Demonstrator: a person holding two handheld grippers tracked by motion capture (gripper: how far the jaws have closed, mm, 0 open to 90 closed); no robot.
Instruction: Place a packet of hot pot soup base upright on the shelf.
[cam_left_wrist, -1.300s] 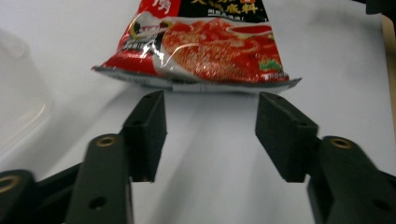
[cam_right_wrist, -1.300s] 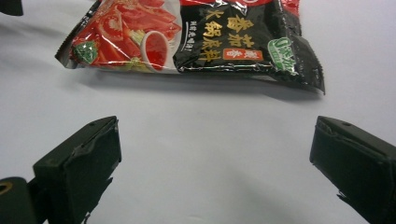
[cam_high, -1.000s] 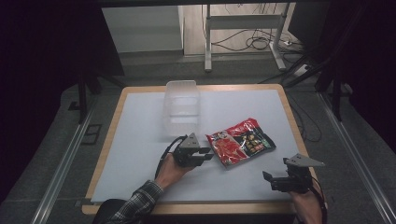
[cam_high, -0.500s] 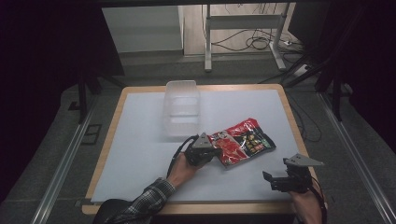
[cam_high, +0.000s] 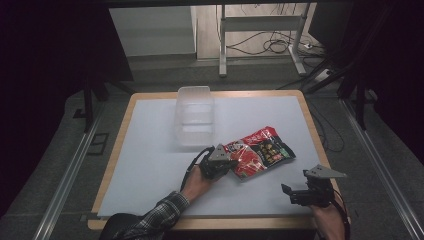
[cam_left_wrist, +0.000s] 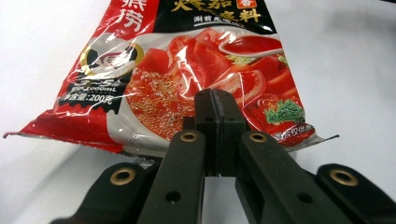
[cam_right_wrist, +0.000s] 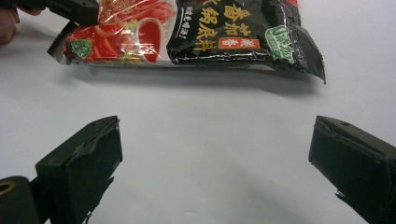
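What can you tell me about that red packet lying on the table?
The red packet is a flat, glossy plastic pouch printed with tomato pieces, a spoonful of sauce, a black panel of yellow Chinese lettering and a small green badge. It looks sealed and slightly crinkled. It lies flat on the white table, angled, near the clear plastic container. The left gripper has its jaws shut on the packet's bottom edge.
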